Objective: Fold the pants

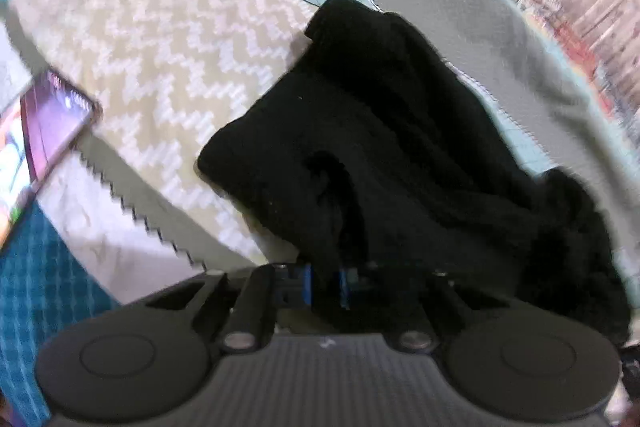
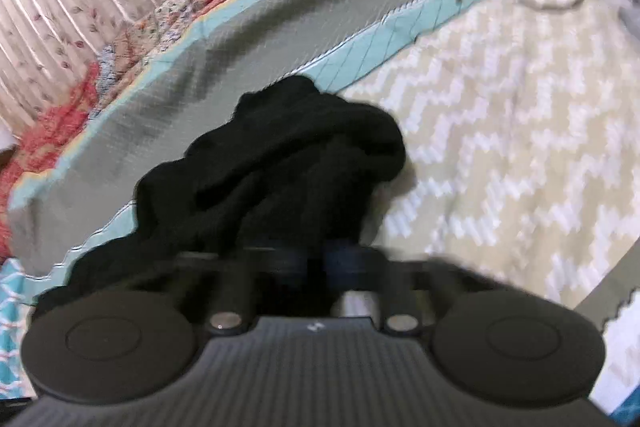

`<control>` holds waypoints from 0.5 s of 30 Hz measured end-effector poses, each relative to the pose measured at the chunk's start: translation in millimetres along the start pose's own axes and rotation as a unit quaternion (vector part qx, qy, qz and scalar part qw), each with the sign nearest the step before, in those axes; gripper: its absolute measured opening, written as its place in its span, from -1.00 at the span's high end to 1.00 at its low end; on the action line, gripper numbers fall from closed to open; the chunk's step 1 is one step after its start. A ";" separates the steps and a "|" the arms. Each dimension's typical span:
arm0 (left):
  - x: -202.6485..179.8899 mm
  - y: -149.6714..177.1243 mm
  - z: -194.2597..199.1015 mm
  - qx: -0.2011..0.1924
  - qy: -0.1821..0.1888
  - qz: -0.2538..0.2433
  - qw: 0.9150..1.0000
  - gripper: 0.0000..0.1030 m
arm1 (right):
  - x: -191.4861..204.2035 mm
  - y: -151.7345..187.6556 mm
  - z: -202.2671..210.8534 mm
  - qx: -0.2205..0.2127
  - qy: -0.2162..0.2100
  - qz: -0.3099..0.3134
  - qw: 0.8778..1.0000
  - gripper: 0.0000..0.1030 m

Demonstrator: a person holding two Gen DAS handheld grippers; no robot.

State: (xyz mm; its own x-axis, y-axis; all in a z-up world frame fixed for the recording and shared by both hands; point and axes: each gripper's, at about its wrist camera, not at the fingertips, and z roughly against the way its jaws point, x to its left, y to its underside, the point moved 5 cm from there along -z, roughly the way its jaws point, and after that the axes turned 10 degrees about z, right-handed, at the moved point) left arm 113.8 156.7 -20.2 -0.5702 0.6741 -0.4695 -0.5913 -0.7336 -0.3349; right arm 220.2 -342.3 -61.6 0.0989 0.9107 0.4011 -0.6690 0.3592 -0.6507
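Soft indoor light, heavy motion blur both views, fisheye-warped edges, dark corners.

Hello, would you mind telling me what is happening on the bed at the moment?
A person is working on black pants with a handheld claw in each hand. The left claw and the right claw are each shut on a bunch of the dark fabric. The pants are still crumpled in a heap on the zigzag-patterned quilt, not yet laid flat or folded. A phone with a lit screen lies off to one side on the bed.
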 end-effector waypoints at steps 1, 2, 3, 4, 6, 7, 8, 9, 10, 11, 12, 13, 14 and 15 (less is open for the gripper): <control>0.5 -1.5 11.0 -0.005 0.014 0.000 1.000 0.83 | 0.3 -6.5 14.3 -0.025 -0.012 -0.009 1.000 0.82; 0.8 -2.3 25.3 -0.015 0.027 -0.006 1.000 0.83 | 2.1 -11.5 30.4 -0.051 -0.022 -0.008 0.998 0.83; 2.3 -1.9 42.5 -0.024 0.041 -0.011 0.999 0.83 | 3.5 -16.7 48.4 -0.081 -0.006 0.002 0.997 0.83; 4.8 -1.1 56.6 -0.027 0.051 -0.014 0.998 0.83 | 7.0 -22.5 72.0 -0.109 0.002 0.025 0.994 0.83; 12.6 -1.2 81.4 -0.023 0.071 -0.014 0.997 0.83 | 9.7 -26.1 113.1 -0.151 0.010 0.051 0.987 0.83; 19.4 0.8 92.5 -0.020 0.082 -0.011 0.996 0.83 | 8.7 -26.5 138.4 -0.174 0.012 0.062 0.983 0.83; 26.6 3.2 101.6 -0.020 0.085 -0.010 0.996 0.83 | 5.4 -26.3 155.9 -0.189 0.016 0.070 0.979 0.83; 34.1 5.8 109.2 -0.021 0.080 -0.013 0.996 0.83 | 1.0 -25.3 169.0 -0.199 0.026 0.076 0.977 0.82; 41.0 10.0 114.1 -0.021 0.072 -0.015 0.997 0.83 | -3.6 -21.8 181.3 -0.205 0.034 0.083 0.975 0.82; 49.5 10.2 113.4 -0.018 0.060 -0.015 0.998 0.83 | -9.6 -18.2 185.9 -0.201 0.040 0.087 0.975 0.80; 58.4 11.9 111.2 -0.013 0.047 -0.013 0.999 0.83 | -14.7 -12.3 186.9 -0.189 0.041 0.092 0.977 0.67; 66.3 13.9 107.8 -0.011 0.032 -0.013 0.999 0.83 | -22.1 -6.9 182.5 -0.173 0.046 0.099 0.979 0.62; 74.1 16.3 101.6 -0.005 0.014 -0.012 1.000 0.83 | -30.0 1.0 179.3 -0.162 0.060 0.106 0.979 0.34; 78.8 18.2 93.7 0.002 0.003 -0.011 1.000 0.83 | -40.0 6.1 173.2 -0.153 0.082 0.106 0.979 0.13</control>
State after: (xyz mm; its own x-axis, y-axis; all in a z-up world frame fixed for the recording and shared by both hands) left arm 4.7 204.6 13.2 -0.5546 0.6890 -0.4667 -0.6050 -0.7189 -0.3423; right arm 84.6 -411.9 30.1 0.1153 0.9828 0.1441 -0.4373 0.1805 -0.8810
